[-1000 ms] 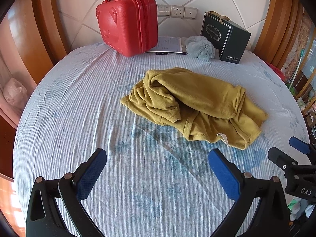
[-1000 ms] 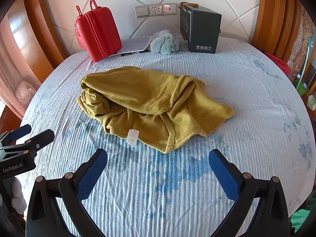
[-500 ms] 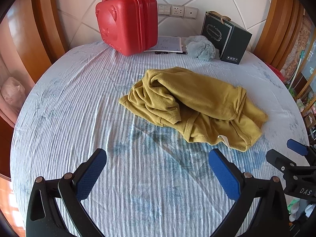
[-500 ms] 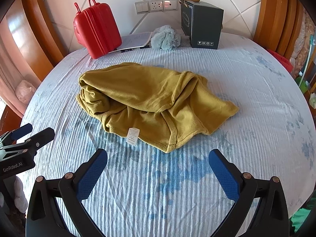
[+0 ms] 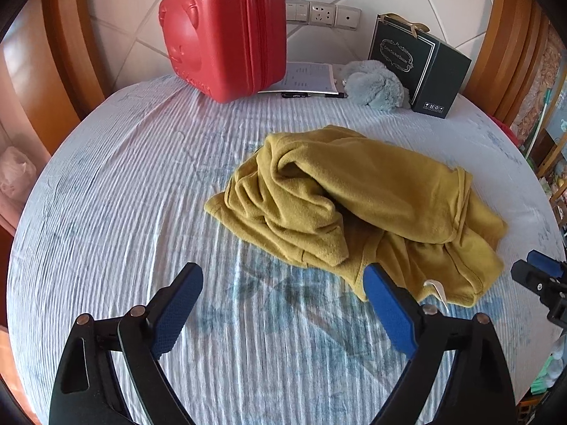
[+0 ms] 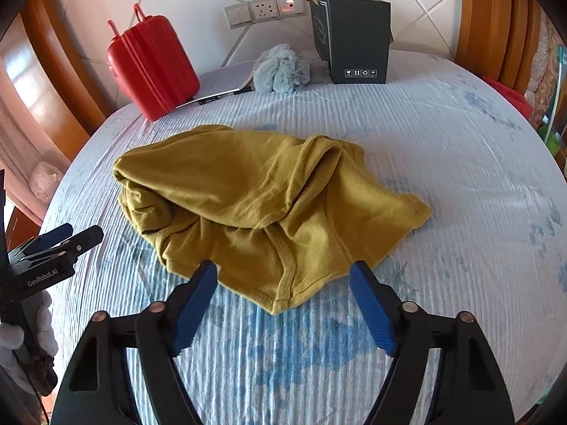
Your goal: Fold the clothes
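A crumpled mustard-yellow garment (image 5: 361, 198) lies bunched in the middle of the bed; it also shows in the right wrist view (image 6: 255, 198). A white label (image 5: 434, 288) sticks out at its near hem. My left gripper (image 5: 281, 285) is open and empty, just short of the garment's near left edge, its right fingertip at the hem. My right gripper (image 6: 283, 283) is open and empty, with the garment's near hem corner between its fingertips. Each gripper shows at the edge of the other's view.
The bed has a pale blue striped sheet (image 5: 141, 184). At the back stand a red mini suitcase (image 5: 226, 32), papers with a pen (image 5: 308, 79), a grey-blue plush (image 5: 375, 85) and a dark green box (image 5: 421, 67). Wooden headboard panels flank both sides.
Both grippers have moved forward toward the garment, which now looks larger and closer. The right gripper's fingertips now straddle the near hem. Both stay open.
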A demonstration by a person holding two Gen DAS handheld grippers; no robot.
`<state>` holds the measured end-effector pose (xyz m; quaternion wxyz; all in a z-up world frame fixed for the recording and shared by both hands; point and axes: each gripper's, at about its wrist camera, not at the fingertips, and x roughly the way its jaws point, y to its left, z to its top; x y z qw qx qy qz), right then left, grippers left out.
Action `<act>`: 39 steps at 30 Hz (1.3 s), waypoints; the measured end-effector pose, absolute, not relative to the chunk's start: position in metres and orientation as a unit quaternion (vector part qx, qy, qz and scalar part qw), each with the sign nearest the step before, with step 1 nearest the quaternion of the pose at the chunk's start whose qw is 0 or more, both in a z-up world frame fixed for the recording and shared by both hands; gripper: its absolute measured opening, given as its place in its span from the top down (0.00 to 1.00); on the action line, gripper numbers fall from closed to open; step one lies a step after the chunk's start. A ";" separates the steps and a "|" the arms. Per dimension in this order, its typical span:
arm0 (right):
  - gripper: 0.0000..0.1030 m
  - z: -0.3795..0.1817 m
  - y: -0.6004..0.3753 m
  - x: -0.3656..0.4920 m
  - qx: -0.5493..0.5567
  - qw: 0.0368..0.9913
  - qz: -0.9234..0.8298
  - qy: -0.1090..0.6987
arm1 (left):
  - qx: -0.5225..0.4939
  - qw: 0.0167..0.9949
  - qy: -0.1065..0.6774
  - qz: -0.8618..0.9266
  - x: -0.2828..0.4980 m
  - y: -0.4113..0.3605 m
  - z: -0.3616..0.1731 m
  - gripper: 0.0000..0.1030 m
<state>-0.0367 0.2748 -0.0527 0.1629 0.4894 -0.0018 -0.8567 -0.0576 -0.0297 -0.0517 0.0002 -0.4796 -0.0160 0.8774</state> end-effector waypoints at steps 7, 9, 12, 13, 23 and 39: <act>0.28 -0.084 0.286 -0.085 0.527 0.141 -0.838 -0.005 | -0.524 0.008 -0.003 0.852 -0.120 -0.026 -0.096 0.46; 0.28 -0.096 0.283 -0.093 0.540 0.142 -0.830 0.000 | -0.536 0.012 0.000 0.844 -0.134 -0.025 -0.108 0.58; 0.28 -0.112 0.271 -0.098 0.559 0.153 -0.815 0.016 | -0.531 0.017 0.014 0.847 -0.142 -0.020 -0.110 0.60; 0.32 -0.118 0.267 -0.099 0.566 0.157 -0.809 0.024 | -0.531 0.018 0.022 0.847 -0.143 -0.018 -0.109 0.64; 0.93 -0.074 0.273 -0.096 0.508 0.169 -0.844 0.039 | -0.442 -0.047 -0.031 0.895 -0.130 -0.080 -0.010 0.91; 0.86 -0.002 0.405 -0.030 0.441 0.076 -0.893 -0.054 | -0.496 -0.018 -0.028 0.868 -0.053 -0.093 -0.021 0.56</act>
